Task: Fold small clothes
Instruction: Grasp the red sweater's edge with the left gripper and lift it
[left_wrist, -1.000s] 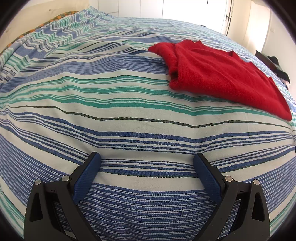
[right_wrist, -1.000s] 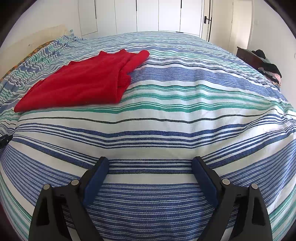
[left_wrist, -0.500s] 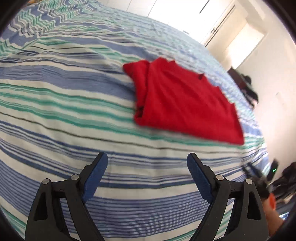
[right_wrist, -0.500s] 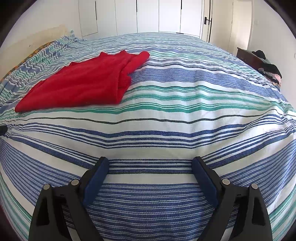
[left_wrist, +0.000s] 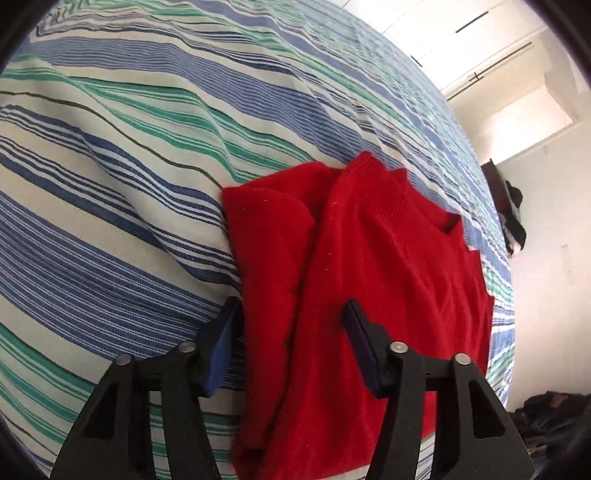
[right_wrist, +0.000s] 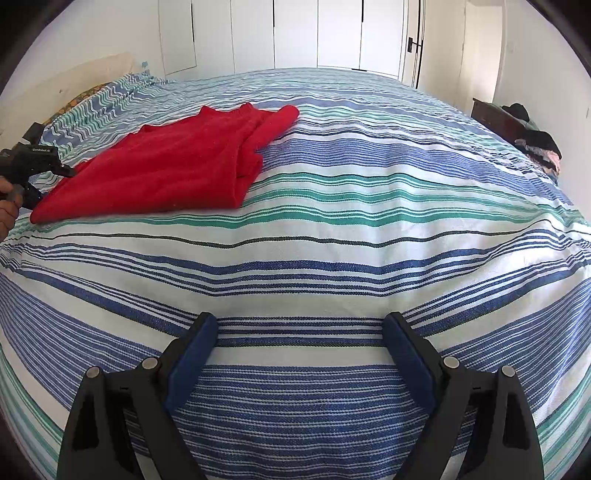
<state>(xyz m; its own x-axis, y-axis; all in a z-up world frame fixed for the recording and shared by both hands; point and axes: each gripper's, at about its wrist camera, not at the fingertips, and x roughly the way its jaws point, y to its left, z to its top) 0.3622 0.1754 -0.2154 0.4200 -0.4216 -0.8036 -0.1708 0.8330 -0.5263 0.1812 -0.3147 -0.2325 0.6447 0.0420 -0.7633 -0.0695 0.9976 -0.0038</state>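
A red knitted sweater (left_wrist: 369, 280) lies partly folded on the striped bedspread (left_wrist: 129, 166), one sleeve folded over its body. My left gripper (left_wrist: 291, 317) is open, its blue pads straddling the sweater's near edge, one pad on the bedspread side and one over the red cloth. In the right wrist view the sweater (right_wrist: 173, 166) lies at the far left, and the left gripper's body (right_wrist: 33, 162) shows at its left end. My right gripper (right_wrist: 299, 328) is open and empty, low over the bedspread (right_wrist: 332, 206), well away from the sweater.
White wardrobe doors (right_wrist: 317, 33) stand behind the bed. A dark wooden piece with piled clothes (right_wrist: 532, 140) sits at the right of the bed. A dark heap (left_wrist: 546, 413) lies on the floor at the lower right of the left wrist view.
My left gripper has swung right and moved in to the sweater, and its jaws have narrowed around the edge. My right gripper has not moved.
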